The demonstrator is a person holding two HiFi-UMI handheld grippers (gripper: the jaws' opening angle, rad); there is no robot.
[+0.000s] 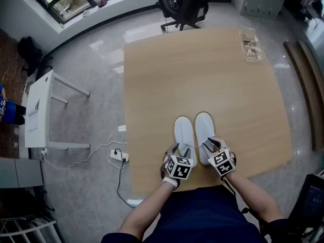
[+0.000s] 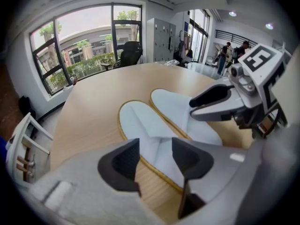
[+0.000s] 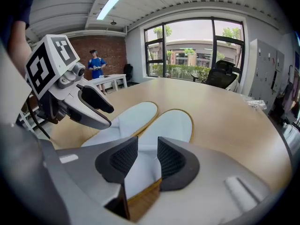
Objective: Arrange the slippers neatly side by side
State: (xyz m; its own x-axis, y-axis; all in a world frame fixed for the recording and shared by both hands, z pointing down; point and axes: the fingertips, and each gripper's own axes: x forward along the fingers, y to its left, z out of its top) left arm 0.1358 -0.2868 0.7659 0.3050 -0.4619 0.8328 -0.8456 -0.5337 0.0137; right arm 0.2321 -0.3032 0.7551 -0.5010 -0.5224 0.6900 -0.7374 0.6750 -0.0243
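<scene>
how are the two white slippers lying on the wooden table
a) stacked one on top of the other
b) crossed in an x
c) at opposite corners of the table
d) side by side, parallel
d: the left white fabric slipper with tan trim and the right white fabric slipper lie flat next to each other, pointing the same way, near the person's edge of the light wooden table.
</scene>
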